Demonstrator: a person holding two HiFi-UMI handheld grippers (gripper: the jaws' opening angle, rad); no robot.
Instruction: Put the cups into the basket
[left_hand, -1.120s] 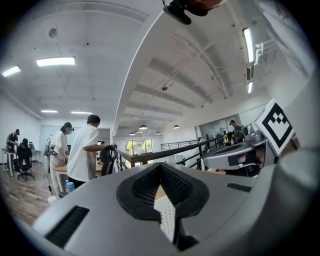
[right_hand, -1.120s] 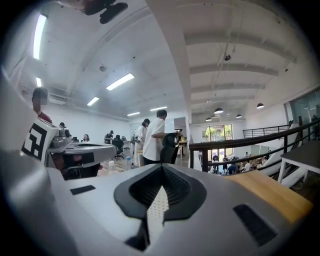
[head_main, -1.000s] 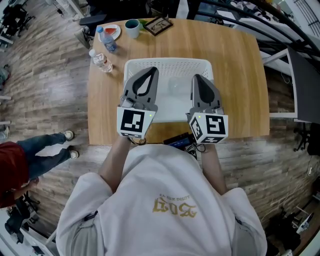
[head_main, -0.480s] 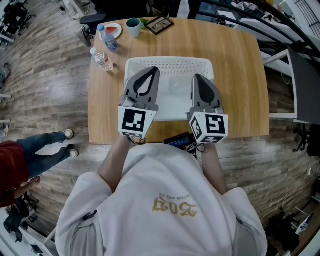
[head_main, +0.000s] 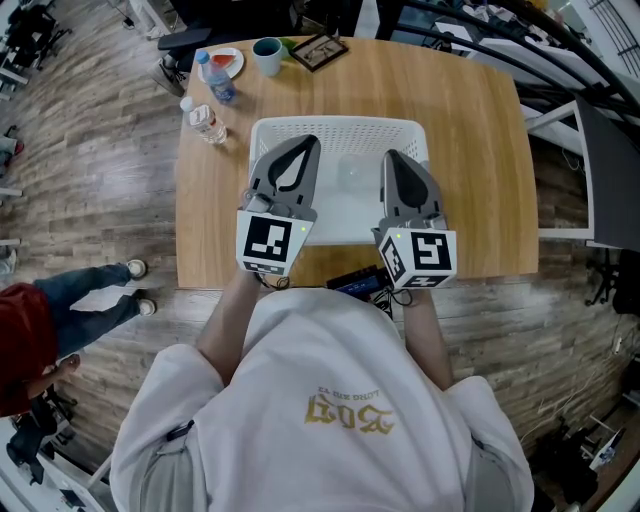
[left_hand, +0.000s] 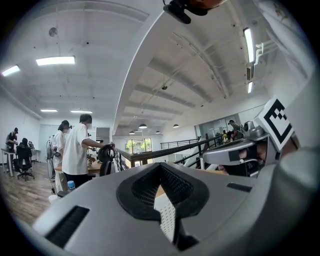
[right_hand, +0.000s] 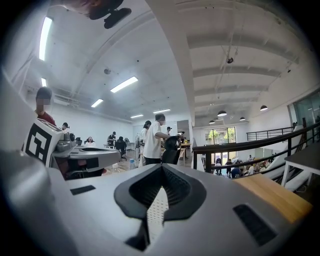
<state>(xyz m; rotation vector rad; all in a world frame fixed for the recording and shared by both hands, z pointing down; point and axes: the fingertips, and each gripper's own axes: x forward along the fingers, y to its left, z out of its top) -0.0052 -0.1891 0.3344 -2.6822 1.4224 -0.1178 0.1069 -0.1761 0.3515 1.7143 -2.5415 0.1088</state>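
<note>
**A:** Where does the cup stand?

**B:** It stands upright at the far left corner of the desk, well apart from the basket. It is between a plate and a picture frame. The cup is teal and round, and its mouth faces up.

**A:** And how is the basket?

**B:** It is white, with small holes in the walls, and it sits in the middle of the desk. The tools hide a part of its inside.

**A:** What is the state of the tools?

**B:** The left tool and the right tool hover side by side over the basket. Each one has its jaws pressed together, with nothing between them
</note>
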